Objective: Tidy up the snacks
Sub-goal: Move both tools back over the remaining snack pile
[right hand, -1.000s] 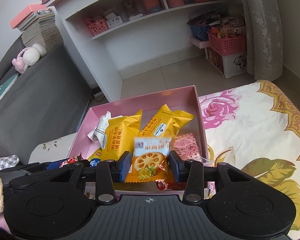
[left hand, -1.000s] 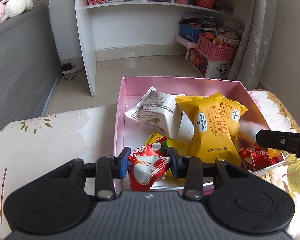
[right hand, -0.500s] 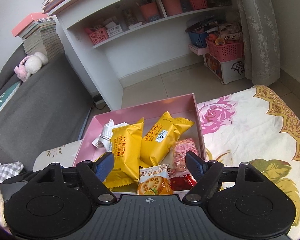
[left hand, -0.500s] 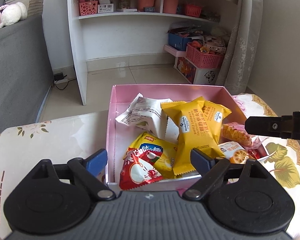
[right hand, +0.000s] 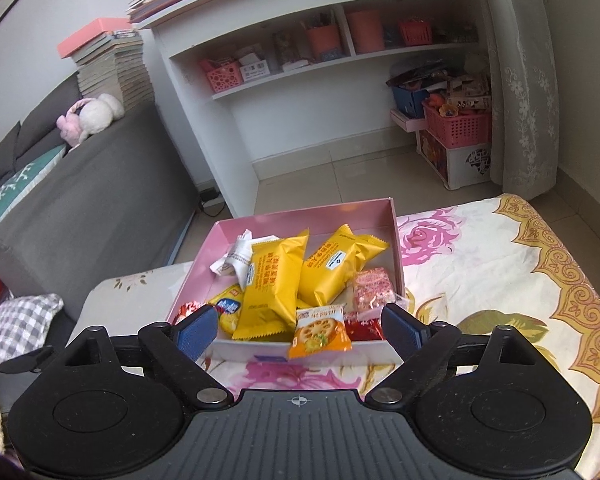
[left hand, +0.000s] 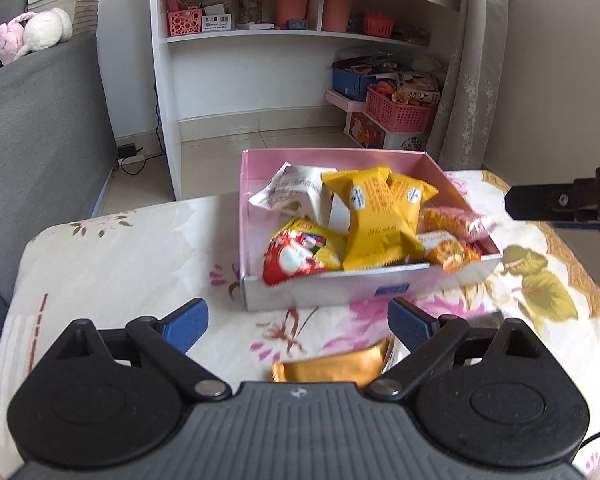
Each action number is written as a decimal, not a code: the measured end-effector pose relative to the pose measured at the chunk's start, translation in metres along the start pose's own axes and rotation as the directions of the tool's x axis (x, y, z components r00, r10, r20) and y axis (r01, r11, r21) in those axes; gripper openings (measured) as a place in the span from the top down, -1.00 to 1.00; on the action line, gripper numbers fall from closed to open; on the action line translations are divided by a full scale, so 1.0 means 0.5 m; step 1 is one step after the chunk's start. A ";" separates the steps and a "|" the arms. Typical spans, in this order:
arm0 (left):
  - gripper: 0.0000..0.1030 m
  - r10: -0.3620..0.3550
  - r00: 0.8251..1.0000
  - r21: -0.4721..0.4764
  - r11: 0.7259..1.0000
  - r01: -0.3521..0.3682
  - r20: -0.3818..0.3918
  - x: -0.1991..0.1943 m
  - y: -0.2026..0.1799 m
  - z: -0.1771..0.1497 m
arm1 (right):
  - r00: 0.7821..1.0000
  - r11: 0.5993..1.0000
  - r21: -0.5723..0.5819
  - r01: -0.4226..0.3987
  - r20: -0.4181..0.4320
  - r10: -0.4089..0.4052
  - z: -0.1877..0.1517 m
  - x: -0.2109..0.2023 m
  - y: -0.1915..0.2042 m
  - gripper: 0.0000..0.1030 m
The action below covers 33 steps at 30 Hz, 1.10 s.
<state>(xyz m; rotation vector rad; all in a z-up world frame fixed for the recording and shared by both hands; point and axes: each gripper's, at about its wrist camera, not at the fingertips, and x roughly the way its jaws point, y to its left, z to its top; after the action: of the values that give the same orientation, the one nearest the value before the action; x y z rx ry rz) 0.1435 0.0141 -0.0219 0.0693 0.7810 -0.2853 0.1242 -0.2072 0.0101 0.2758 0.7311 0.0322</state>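
Note:
A pink box (left hand: 332,288) (right hand: 396,240) sits on the floral cloth and holds several snack packs. A red and white pack (left hand: 290,260) lies at its near left corner. Two yellow waffle packs (left hand: 376,216) (right hand: 274,280) lean in the middle. An orange biscuit pack (right hand: 320,334) (left hand: 450,250) rests over the near rim. My left gripper (left hand: 298,322) is open and empty, in front of the box. A gold wrapped snack (left hand: 334,366) lies on the cloth just under it. My right gripper (right hand: 298,328) is open and empty at the box's near edge.
A grey sofa (right hand: 80,208) stands to the left with a plush toy (right hand: 92,114) on top. A white shelf unit (left hand: 260,60) and pink baskets (left hand: 398,112) stand behind on the tiled floor. The right gripper's finger (left hand: 560,202) shows at the right of the left wrist view.
Both grippers opened and dropped their packs into the box: the left the red and white pack, the right the orange biscuit pack. Both then pulled back from the box.

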 end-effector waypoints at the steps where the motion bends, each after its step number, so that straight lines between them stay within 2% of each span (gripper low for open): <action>1: -0.86 0.006 1.000 0.006 1.000 -0.006 0.000 -0.010 0.001 -0.008 | 1.000 1.000 -0.014 0.003 -0.001 -0.003 -0.006 -0.008 0.004 -0.79; 10: -0.90 0.022 1.000 0.030 0.999 -0.022 0.006 -0.090 0.015 -0.072 | 1.000 0.997 -0.078 -0.011 -0.012 0.010 -0.063 -0.063 0.026 -0.81; 15: -0.93 0.012 0.999 0.065 0.998 -0.014 0.043 -0.121 0.020 -0.101 | 1.000 0.990 -0.141 0.000 0.003 0.001 -0.101 -0.084 0.024 -0.82; 18: -0.94 0.000 0.999 0.092 0.996 -0.004 0.042 -0.126 0.024 -0.117 | 1.000 0.989 -0.147 0.009 0.020 -0.006 -0.118 -0.095 0.013 -0.83; 20: -0.94 -0.002 0.999 0.107 0.994 -0.002 0.037 -0.127 0.027 -0.132 | 1.000 0.989 -0.147 0.012 0.030 -0.008 -0.128 -0.100 0.000 -0.91; 25: -0.94 -0.014 0.999 0.147 0.989 0.010 0.028 -0.129 0.030 -0.159 | 0.999 0.982 -0.186 0.033 0.033 -0.028 -0.159 -0.104 -0.019 -0.91; 33: -0.99 -0.071 0.997 0.171 0.983 0.065 0.027 -0.134 0.036 -0.200 | 0.999 0.959 -0.281 0.035 -0.017 -0.042 -0.230 -0.106 -0.036 -0.92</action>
<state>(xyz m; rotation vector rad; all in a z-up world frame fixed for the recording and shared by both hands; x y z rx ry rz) 0.0347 0.0633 -0.0465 0.1984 0.7261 -0.4168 0.0073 -0.2039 -0.0416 -0.0101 0.7446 0.1014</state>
